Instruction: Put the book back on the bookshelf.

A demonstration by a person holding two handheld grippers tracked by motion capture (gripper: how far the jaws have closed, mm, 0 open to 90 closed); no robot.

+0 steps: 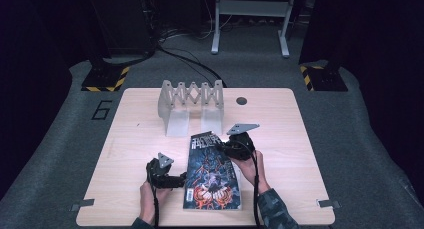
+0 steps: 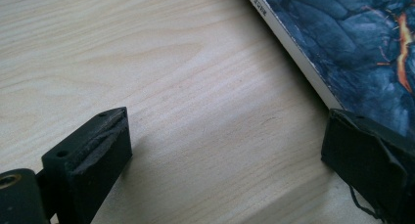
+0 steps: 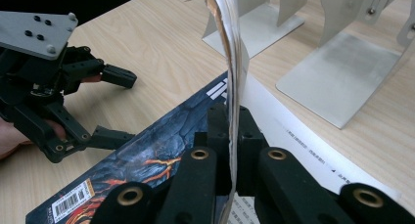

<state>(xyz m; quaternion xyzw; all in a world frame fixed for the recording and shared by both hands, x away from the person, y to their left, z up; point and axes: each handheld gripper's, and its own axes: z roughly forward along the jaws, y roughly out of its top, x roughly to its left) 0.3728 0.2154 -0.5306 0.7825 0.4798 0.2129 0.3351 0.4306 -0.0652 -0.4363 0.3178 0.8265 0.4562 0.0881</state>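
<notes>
Right tongs point(image 3: 230, 136) pinching magazine point(image 1: 212, 174) cover (page text blurred), left tongs point(image 1: 182, 179) wide.

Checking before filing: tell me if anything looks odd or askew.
The right gripper pinches a few bowed pages of the book, lifted edge-up. The book lies flat, slightly skewed, by the rack. The left gripper is open at its spine.

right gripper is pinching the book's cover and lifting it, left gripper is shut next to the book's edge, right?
Not quite. The left gripper is open, not shut: the left gripper view shows its jaws set wide apart over bare table, one of them at the book's edge. The rest holds: in the right gripper view the right gripper is shut on the lifted cover.
</notes>
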